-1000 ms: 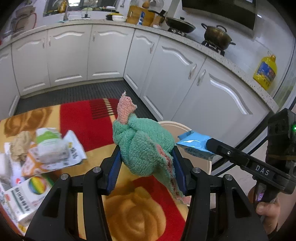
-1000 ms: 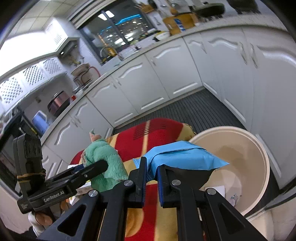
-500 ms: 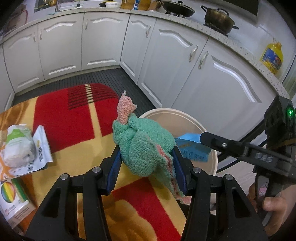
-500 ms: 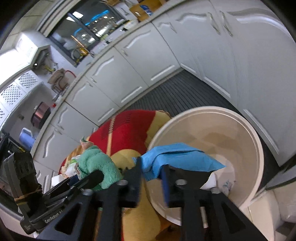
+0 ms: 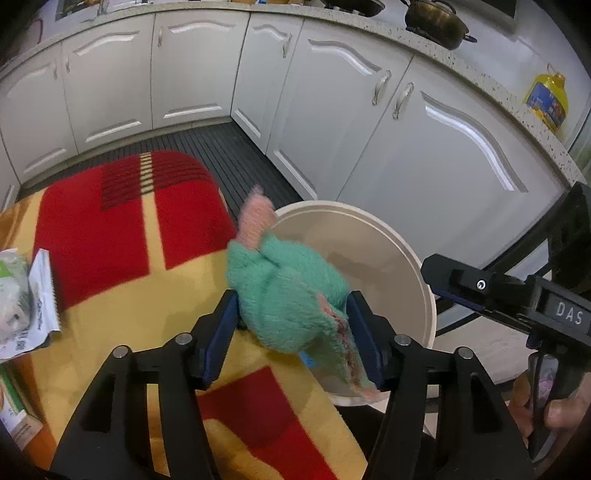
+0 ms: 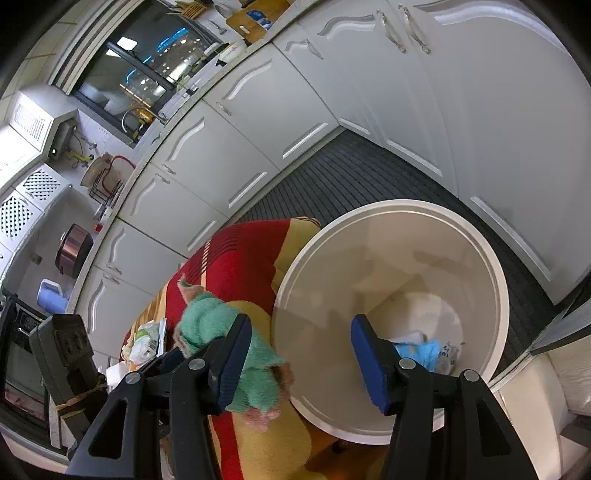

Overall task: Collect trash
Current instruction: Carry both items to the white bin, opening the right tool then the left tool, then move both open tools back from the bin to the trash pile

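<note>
1. Where your right gripper [image 6: 301,354] hangs over the cream bin [image 6: 495,280], its jaws have just been opening and nothing sits between them; the blue wrapper [image 6: 421,352] lies at the bin's bottom among white scraps.
2. Your left gripper [image 5: 291,332] has just been widening too. The green-and-pink cloth [image 5: 286,291] sits blurred between its pads, over the bin rim and table edge; whether they still press on it I cannot tell.
3. Left view only: packets [image 5: 22,299] on the red-and-yellow tablecloth [image 5: 110,258], a pot [image 5: 436,18] and an oil bottle [image 5: 548,98] on the counter.
4. Right view only: the bin's inside, plus the kitchen window [image 6: 147,66].
</note>
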### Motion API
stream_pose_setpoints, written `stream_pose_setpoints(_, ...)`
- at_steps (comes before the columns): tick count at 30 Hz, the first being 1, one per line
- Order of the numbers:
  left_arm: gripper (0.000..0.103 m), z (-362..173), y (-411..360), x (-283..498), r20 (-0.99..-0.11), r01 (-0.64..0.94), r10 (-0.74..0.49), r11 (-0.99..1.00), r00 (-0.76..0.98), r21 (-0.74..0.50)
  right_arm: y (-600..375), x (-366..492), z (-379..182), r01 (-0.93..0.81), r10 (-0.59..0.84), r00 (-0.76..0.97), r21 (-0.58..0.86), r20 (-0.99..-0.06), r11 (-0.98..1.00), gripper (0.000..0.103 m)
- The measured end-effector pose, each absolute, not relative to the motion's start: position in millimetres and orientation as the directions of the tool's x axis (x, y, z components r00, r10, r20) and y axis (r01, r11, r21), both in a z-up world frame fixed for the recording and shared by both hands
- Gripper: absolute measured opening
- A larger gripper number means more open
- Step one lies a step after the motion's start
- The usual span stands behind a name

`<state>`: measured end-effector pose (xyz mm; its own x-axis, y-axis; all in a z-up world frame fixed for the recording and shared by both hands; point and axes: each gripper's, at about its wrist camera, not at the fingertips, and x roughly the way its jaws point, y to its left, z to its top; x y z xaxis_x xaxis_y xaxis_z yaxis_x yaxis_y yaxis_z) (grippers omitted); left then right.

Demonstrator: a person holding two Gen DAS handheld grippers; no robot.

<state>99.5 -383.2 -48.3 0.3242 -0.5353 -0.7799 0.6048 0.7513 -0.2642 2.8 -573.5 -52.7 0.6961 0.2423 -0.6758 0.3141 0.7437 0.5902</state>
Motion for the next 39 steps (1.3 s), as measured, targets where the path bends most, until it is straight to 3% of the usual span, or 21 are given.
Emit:
stream_pose_setpoints(3,0.074,-49.2,-384.5,99.4,-0.778,0.615,-0.547,0.739,0.309,-0.275,-572.4,2.3,-53.6,0.318,0.24,0.696,0.59,-0.677,0.742,0.057)
stream_pose_setpoints(23,0.074,-33.2,-348.2,88.0,-0.756,0.588,-0.527,0.773,0.389,-0.236,-551.1,8.0,-50.7,0.282,0.247,0.694,0.571,-0.676,0.771,0.059)
stream_pose_setpoints(39,0.074,-3.7,-260.0,68.6,-0.729,0.515,-0.482,0.832,0.487,-0.206,-482.9,15.5,-35.6,0.175,0.302,0.682,0.55,-0.666,0.817,0.063)
